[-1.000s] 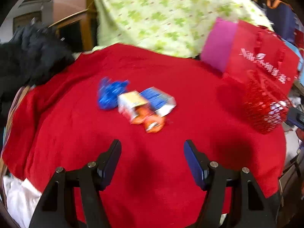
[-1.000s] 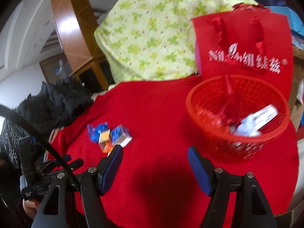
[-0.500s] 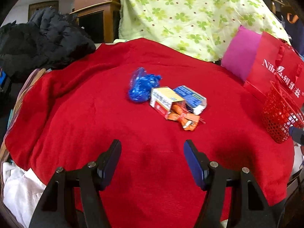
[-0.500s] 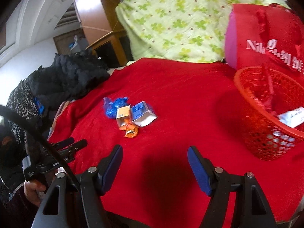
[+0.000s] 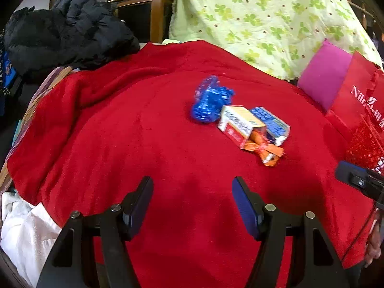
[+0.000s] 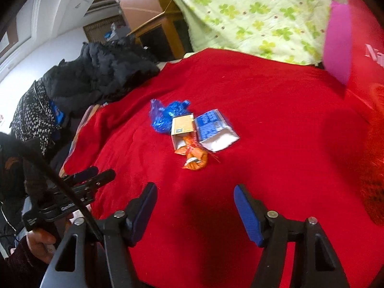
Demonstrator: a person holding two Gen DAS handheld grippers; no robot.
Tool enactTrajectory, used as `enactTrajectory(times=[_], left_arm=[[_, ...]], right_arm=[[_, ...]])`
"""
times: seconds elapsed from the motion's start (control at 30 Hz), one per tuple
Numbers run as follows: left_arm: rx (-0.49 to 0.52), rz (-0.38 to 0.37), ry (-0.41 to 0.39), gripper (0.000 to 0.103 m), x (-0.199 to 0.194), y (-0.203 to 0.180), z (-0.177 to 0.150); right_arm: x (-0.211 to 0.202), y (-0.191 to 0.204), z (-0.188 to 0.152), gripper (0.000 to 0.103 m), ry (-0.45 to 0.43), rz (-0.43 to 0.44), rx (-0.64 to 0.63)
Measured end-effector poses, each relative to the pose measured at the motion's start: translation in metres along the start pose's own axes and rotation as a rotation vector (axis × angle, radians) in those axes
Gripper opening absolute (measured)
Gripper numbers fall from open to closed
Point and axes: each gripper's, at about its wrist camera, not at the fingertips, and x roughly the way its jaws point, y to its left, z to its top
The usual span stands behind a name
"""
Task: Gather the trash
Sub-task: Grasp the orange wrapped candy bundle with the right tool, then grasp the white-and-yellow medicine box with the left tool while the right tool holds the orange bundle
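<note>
Plainly, much is cut off: the red basket [image 5: 367, 144] shows only as a strip of mesh at the far right of the left claw [image 5: 192, 204], and in the right wrist view it is a red blur at the frame's right edge. The red bag [image 5: 355, 100] behind it is clipped too, its white lettering only partly readable.

The trash lies in one cluster ahead of both claws, up and to the right of the left one: a blue wrapper [image 5: 210, 103], a yellow box [image 5: 240, 124] touching it, a blue-and-white packet [image 5: 271, 122] just beside, and an orange wrapper [image 5: 266, 151] poking from the box's open end.

The left claw is spread, nothing between its pads. The right claw [image 6: 194, 208] is closing on bare red blanket [image 6: 264, 120]. Open blanket lies between claws and trash; a black coat [image 5: 69, 28] crowds the far left edge.
</note>
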Motion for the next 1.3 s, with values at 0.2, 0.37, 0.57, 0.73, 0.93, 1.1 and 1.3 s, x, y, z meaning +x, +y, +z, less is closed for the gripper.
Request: enactTrajectory(times=[0.2,0.37,0.57,0.73,0.93,1.1,1.3], left_arm=[[-0.035,0.004,0.026,0.069,0.012,0.015,-0.001],[-0.059,0.001,0.041,0.069,0.019,0.025,0.002],[-0.070,-0.008,0.055,0.069,0.025,0.028,0.001],[-0.069,-0.012,0.065,0.069,0.025,0.027,-0.001],[-0.065,-0.015,0.060,0.069,0.023,0.024,0.000],[-0.067,-0.059,0.054,0.069,0.021,0.012,0.019],[-0.056,-0.124,0.042,0.069,0.038,-0.026,0.063]], right_arm=[[0.055,0.004,0.020,0.049,0.027,0.042,-0.036],[0.097,0.002,0.033,0.046,0.056,0.044,-0.038],[0.127,0.000,0.040,0.046,0.073,0.009,-0.062],[0.149,0.004,0.035,0.047,0.137,-0.019,-0.095],[0.137,0.006,0.030,0.042,0.104,-0.033,-0.095],[0.105,-0.002,0.017,0.042,0.082,-0.026,-0.076],[0.057,-0.029,-0.001,0.042,0.029,-0.039,0.003]])
